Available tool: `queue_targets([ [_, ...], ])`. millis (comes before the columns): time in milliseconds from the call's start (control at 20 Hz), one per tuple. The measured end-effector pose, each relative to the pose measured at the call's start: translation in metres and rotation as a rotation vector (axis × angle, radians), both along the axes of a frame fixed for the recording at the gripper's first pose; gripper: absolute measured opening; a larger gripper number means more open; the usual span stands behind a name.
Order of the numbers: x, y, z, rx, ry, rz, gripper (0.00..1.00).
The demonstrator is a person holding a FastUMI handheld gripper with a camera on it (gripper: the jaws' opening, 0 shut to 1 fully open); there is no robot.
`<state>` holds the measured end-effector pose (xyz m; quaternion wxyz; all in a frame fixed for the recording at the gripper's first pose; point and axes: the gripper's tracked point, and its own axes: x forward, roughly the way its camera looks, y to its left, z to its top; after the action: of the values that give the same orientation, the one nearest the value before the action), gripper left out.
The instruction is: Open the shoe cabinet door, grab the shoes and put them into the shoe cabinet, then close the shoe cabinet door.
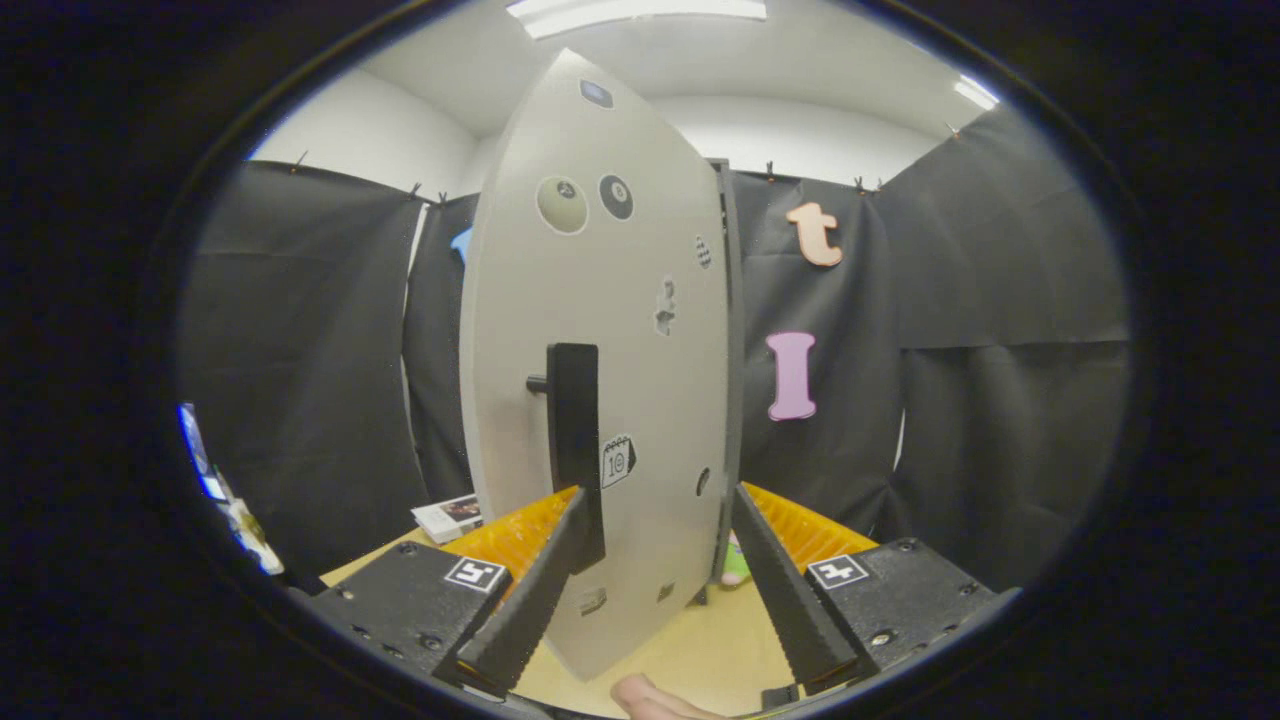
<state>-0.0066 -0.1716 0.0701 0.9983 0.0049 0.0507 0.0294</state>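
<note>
Door of the cabinet is standing partly swung out, its pale sticker-dotted face angled toward the camera and its hinge edge meeting the cabinet frame behind it on the right. A dark vertical handle is sticking out from the door on a short peg, which is probably why the gripper is sitting where it is: its 2 fingers are spread wide, pressing on nothing, with the door's lower part lying between them and the handle's bottom end just beside the left finger, seemingly touching or nearly so, though contact cannot be confirmed. The right finger is standing apart from the door, near its hinge edge. Judging from this, the gripper is working the door by nudging or hooking the handle rather than clamping it, so the released jaws are making sense for a swinging panel. A fingertip of the person is showing low between the fingers, over the tabletop. A small box is lying on the table beyond the left finger, and a small pink and green thing is sitting by the cabinet's foot. Whether the door is being opened or closed cannot be told from this moment.
</note>
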Motion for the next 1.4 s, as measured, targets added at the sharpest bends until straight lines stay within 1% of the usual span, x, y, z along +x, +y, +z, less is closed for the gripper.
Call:
queue_targets([
  [250,0.03,0.059,-0.019,0.033,0.042,0.079,0.95],
  [400,0.051,0.094,-0.027,0.034,0.051,0.106,0.96],
  [550,0.057,0.11,-0.034,0.002,0.036,0.087,0.97],
  [700,0.045,0.113,-0.029,-0.019,-0.022,0.08,0.97],
  [800,0.034,0.11,-0.023,-0.02,-0.057,0.062,0.96],
  [900,0.02,0.108,-0.015,-0.033,-0.084,0.04,0.97],
  [1050,-0.006,0.105,-0.003,-0.049,-0.135,0.029,0.97],
  [1200,-0.033,0.105,0.004,-0.007,-0.163,0.032,0.97],
  [1400,-0.054,0.093,-0.003,0.032,-0.159,0.023,0.97],
])
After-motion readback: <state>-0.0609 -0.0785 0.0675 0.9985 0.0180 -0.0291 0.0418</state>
